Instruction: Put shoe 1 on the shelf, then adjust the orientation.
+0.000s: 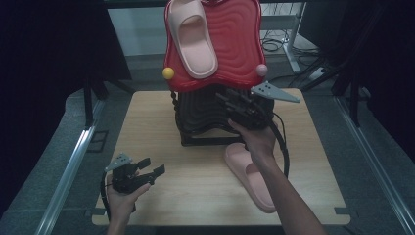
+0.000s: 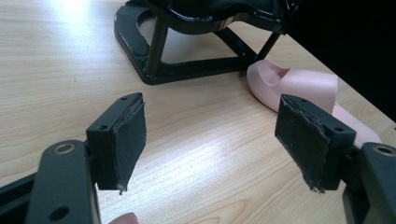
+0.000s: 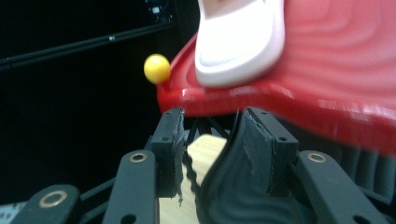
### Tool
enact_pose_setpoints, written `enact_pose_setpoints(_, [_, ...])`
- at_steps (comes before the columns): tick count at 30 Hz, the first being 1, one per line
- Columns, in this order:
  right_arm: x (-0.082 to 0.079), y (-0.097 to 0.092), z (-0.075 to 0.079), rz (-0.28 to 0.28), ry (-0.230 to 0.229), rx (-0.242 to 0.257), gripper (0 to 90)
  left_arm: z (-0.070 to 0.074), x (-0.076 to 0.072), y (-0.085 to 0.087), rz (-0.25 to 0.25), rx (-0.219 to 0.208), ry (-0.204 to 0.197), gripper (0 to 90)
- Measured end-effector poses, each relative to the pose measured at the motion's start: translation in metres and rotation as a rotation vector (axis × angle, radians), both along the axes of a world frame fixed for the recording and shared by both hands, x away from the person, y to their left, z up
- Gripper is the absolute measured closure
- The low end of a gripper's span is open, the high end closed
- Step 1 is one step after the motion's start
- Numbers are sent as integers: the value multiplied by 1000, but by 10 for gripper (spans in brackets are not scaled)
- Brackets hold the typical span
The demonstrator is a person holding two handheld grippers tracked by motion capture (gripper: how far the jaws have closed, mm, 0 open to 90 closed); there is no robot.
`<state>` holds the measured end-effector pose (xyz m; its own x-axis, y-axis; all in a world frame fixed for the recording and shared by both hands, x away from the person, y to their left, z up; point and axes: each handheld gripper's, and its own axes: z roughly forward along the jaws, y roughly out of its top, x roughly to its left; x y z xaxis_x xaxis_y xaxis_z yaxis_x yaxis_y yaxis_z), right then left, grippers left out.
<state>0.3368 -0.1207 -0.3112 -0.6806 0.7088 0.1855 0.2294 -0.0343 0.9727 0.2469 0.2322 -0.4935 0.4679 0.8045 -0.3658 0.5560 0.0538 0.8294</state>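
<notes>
Right gripper [image 1: 234,108] half-open at the rack's black shelf [image 3: 224,196], maybe touching; that pink slipper [image 1: 250,177] looks light, squashy — pinch its strap; left gripper [image 1: 147,169] open

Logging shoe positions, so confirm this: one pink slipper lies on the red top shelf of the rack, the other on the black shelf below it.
Not quite. One pink slipper does lie on the red top shelf, but the other slipper lies on the table beside the rack, as the high view shows.

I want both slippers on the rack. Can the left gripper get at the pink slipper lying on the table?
Probably yes: the left gripper has open jaws, and bare table lies between it and the pink slipper, beside the rack's base.
</notes>
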Motion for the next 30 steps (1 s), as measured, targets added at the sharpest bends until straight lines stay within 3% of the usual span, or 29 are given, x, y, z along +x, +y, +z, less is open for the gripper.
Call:
enact_pose_setpoints(7, [-14,-25,-30,15,42,-23,575,-2,1,1,2,-1,7,247])
enact_pose_setpoints(10, [-21,-44,-53,19,77,-54,572,-2,1,0,3,0,7,247])
enact_pose_setpoints(11, [-21,-44,-53,19,77,-54,572,-3,1,0,4,-1,7,247])
enact_pose_setpoints(19, [-40,-82,-99,42,136,-88,563,-5,2,-6,-14,14,21,246])
enact_pose_setpoints(20, [-44,-92,-110,51,145,-103,552,-5,2,-7,-14,15,22,246])
enact_pose_setpoints(21, [-44,-92,-110,51,145,-103,552,-5,2,-7,-16,16,21,246])
enact_pose_setpoints(22, [-48,-100,-122,52,155,-121,539,-6,2,-7,-16,18,24,245])
enact_pose_setpoints(30, [-52,-121,-154,29,198,-172,533,-7,3,-10,-21,23,30,245])
